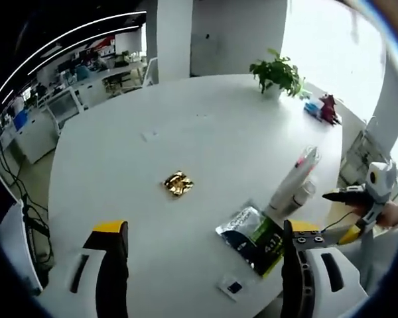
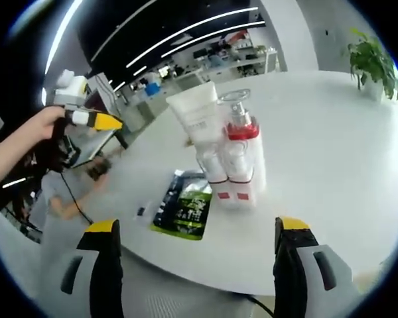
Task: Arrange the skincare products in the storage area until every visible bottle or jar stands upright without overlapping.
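Both of your grippers stand clear of the products, jaws apart and holding nothing: the left gripper point(image 1: 205, 265) hangs over the near edge of the white table point(image 1: 205, 132), and the right gripper point(image 2: 194, 265) faces the cluster from the opposite side. In the right gripper view your left gripper point(image 2: 86, 118) also shows, raised at the far left in your hand point(image 2: 43, 122); in the left gripper view the right gripper point(image 1: 358, 195) sits at the table's right edge.

The products are gathered near that edge. A white tube point(image 2: 198, 116) stands cap-down, and just beside it a clear pump bottle point(image 2: 239, 142) with a red collar stands upright. Small red-labelled jars point(image 2: 232, 194) sit at their feet, touching or nearly so; whether any overlaps another cannot be told. A green-and-black sachet point(image 2: 184, 212) lies flat on the table just beside the cluster, toward your left gripper. In the left gripper view the tube point(image 1: 292, 179) looks tilted, though the fisheye may account for that lean.

A crumpled gold wrapper point(image 1: 178, 183) lies well apart at mid-table, and a plant point(image 1: 277, 73) and a small red figure point(image 1: 328, 109) stand at the far side.

Judgement: the bottles appear grouped as a storage spot, so the open jaws suit a check or a fresh approach. The flat sachet is likely the remaining item; a thin pouch will resist standing.
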